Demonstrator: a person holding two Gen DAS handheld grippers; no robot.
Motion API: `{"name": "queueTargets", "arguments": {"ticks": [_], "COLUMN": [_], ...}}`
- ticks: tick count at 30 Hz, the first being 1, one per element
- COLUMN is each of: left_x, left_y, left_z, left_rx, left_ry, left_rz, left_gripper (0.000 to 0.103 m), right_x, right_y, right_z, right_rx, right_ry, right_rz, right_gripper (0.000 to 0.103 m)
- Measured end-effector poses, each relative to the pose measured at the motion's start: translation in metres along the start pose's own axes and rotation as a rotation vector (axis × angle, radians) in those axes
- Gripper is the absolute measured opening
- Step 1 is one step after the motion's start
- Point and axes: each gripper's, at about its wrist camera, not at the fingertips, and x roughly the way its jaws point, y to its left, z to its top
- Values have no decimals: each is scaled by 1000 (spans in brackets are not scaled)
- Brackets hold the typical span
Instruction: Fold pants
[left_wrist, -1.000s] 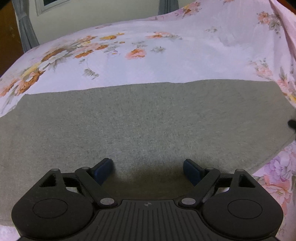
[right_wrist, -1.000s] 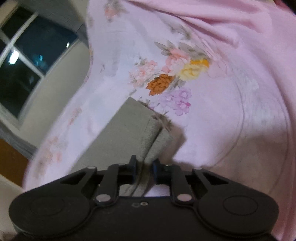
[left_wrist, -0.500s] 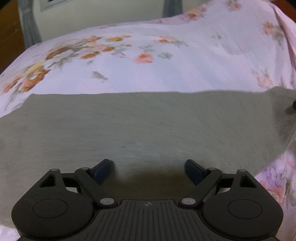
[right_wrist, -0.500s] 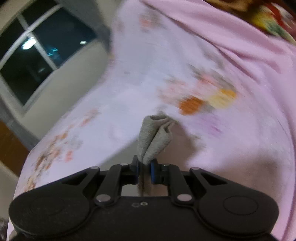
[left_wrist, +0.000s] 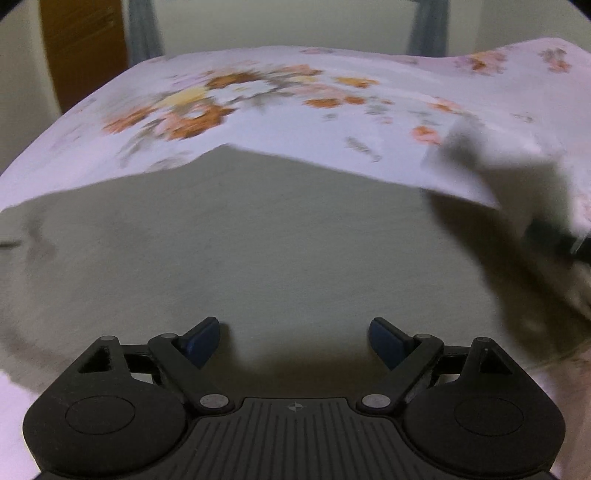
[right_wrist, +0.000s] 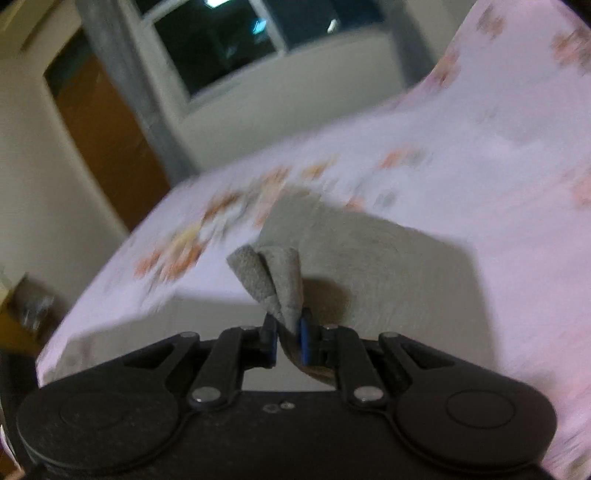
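Observation:
Grey-green pants (left_wrist: 258, 240) lie spread flat on a pink floral bedsheet (left_wrist: 258, 96). My left gripper (left_wrist: 293, 338) is open and empty, its blue pads low over the near part of the cloth. My right gripper (right_wrist: 288, 334) is shut on a bunched end of the pants (right_wrist: 273, 284) and holds it lifted above the bed. In the left wrist view that lifted end (left_wrist: 517, 192) rises at the right, with the right gripper (left_wrist: 561, 240) blurred beside it.
The bed's pink floral sheet (right_wrist: 461, 158) stretches far and to the right. A window (right_wrist: 236, 40), grey curtains (right_wrist: 122, 88) and an orange-brown door (right_wrist: 110, 147) stand beyond the bed's far edge. A dim object (right_wrist: 29, 306) sits at the far left.
My right gripper has lifted the pants end and swung it left, over the flat part of the cloth. The left gripper stays open, its view tilted up slightly.

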Motion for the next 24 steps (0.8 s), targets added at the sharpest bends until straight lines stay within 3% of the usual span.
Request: {"name": "queueTargets", "arguments": {"ticks": [3, 5, 7, 10, 14, 18, 24], "left_x": [1, -1, -3, 0, 7, 16, 28], "left_y": [21, 29, 36, 41, 29, 6, -22], "left_z": [-4, -4, 0, 4, 5, 4, 5], "left_rx": [-40, -72, -133, -249, -324, -323, -319], "left_ry": [12, 12, 16, 50, 88, 115, 115], "left_rz": [-8, -51, -123, -252, -381, -456, -489], "left_gripper": [88, 88, 88, 88, 89, 88, 86], "right_x": [29, 28, 19, -8, -30, -44, -58], "right_y": [4, 2, 0, 3, -9, -33, -60], "right_z": [-19, -23, -17, -7, 2, -4, -19], "right_rx": [-18, -6, 24, 19, 0, 41, 113], "right_ry": [126, 123, 127, 51, -26, -41, -52], "right_rz": [-64, -58, -15, 53, 14, -14, -39], "right_gripper": [29, 34, 48, 49, 54, 57, 57]}}
